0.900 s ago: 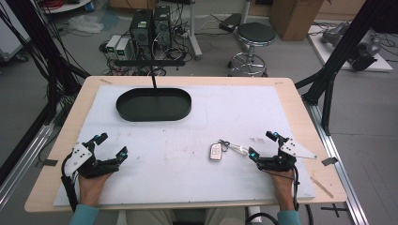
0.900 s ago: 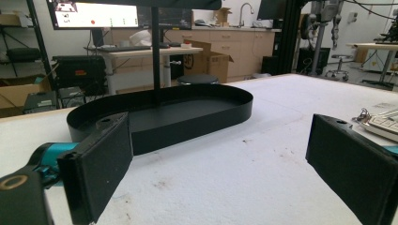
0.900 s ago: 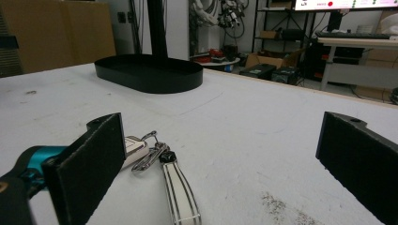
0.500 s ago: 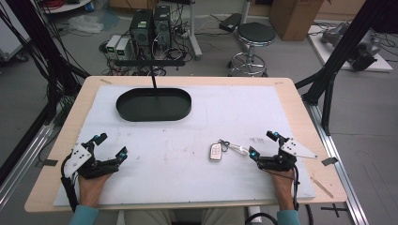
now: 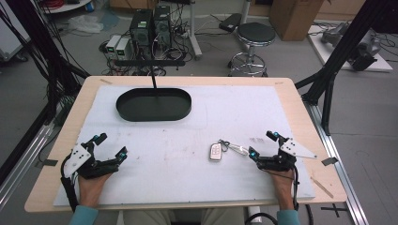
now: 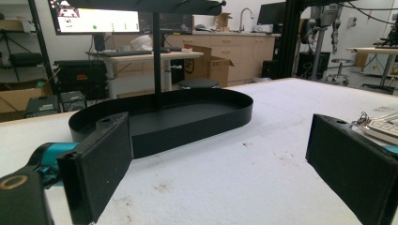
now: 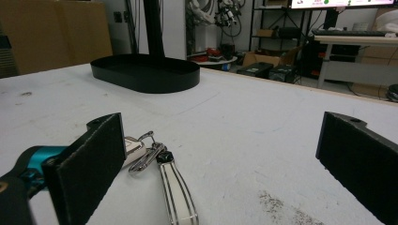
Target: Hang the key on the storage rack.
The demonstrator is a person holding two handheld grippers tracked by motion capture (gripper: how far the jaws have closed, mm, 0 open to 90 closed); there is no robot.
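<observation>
Key fob with strap lies flat on tabletop, just beside your right tool, jaws wide, empty. Left tool likewise gaping. Approach low; pinch the fob's body, not the strap.

In the right gripper view the near black jaw covers most of the car key fob, so its face cannot be read, and the white strap runs off the bottom edge. In the left gripper view the fob is cut by the right edge and partly behind a jaw. In the high view its buttons are too small to tell.
</observation>
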